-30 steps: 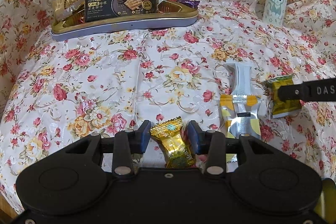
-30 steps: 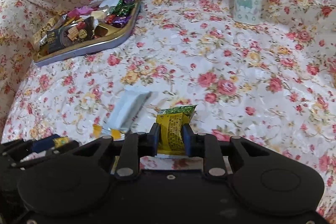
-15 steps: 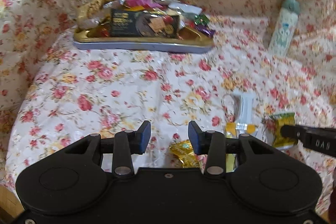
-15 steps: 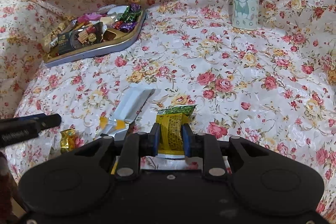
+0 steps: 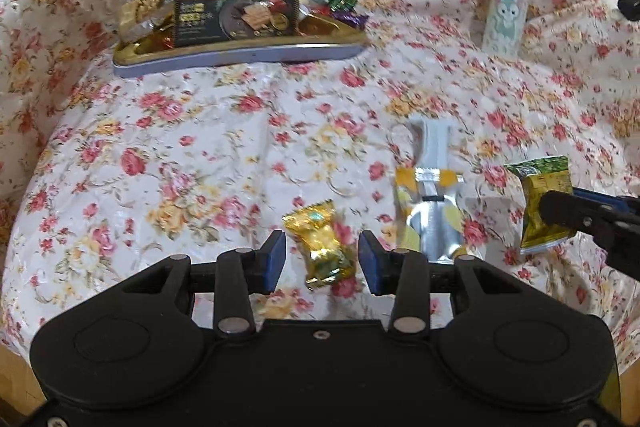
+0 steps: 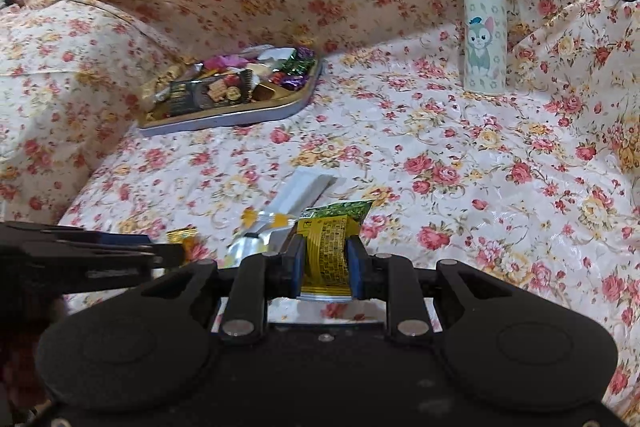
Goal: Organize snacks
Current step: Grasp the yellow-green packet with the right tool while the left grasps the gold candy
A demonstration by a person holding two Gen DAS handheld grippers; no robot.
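My left gripper [image 5: 322, 261] is open just above the flowered cloth. A gold-wrapped candy [image 5: 320, 239] lies on the cloth between its blue pads, touching neither. My right gripper [image 6: 325, 263] is shut on a yellow and green snack packet [image 6: 332, 227] and holds it a little off the cloth. The left wrist view shows that packet [image 5: 544, 183] at the right in the right gripper [image 5: 560, 215]. A silver and yellow sachet [image 5: 432, 195] lies between the two grippers. A gold tray [image 5: 240, 57] heaped with several wrapped snacks sits at the back left.
A pale bottle with a cartoon cat [image 6: 485, 39] stands at the back right. The flowered cloth rises in folds behind the tray [image 6: 224, 121] and at both sides. A wooden edge shows at the lower left of the left wrist view.
My right gripper has risen and tilted up with the yellow and green packet in it. My left gripper drew back and returned around the gold candy, which stays on the cloth.
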